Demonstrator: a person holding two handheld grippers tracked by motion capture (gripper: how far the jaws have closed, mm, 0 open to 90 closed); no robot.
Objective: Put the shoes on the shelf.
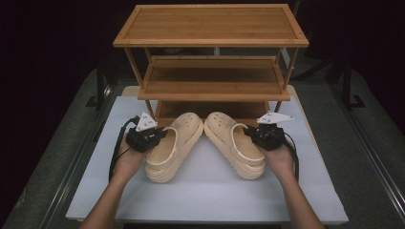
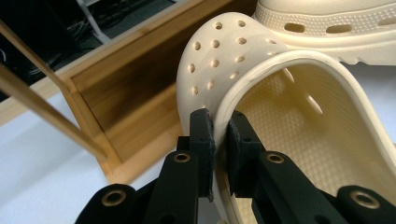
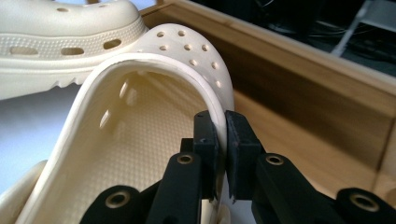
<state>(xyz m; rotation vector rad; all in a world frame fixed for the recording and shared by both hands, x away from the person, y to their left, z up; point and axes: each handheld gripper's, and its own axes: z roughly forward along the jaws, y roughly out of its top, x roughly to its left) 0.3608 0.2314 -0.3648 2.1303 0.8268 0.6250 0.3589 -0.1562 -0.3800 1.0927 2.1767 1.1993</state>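
Two cream clogs lie on the white table top, toes toward the rack. My left gripper (image 1: 160,135) is shut on the outer side wall of the left clog (image 1: 174,145); in the left gripper view its jaws pinch that clog's rim (image 2: 243,88) at my left gripper (image 2: 221,122). My right gripper (image 1: 249,132) is shut on the outer side wall of the right clog (image 1: 231,143). In the right gripper view the rim of the right clog (image 3: 154,60) sits between the jaws of my right gripper (image 3: 222,122).
A three-tier wooden shoe rack (image 1: 211,38) stands just behind the clogs, its lowest shelf (image 1: 210,109) at table level. The white table top (image 1: 205,191) has free room in front. Dark floor lies on both sides.
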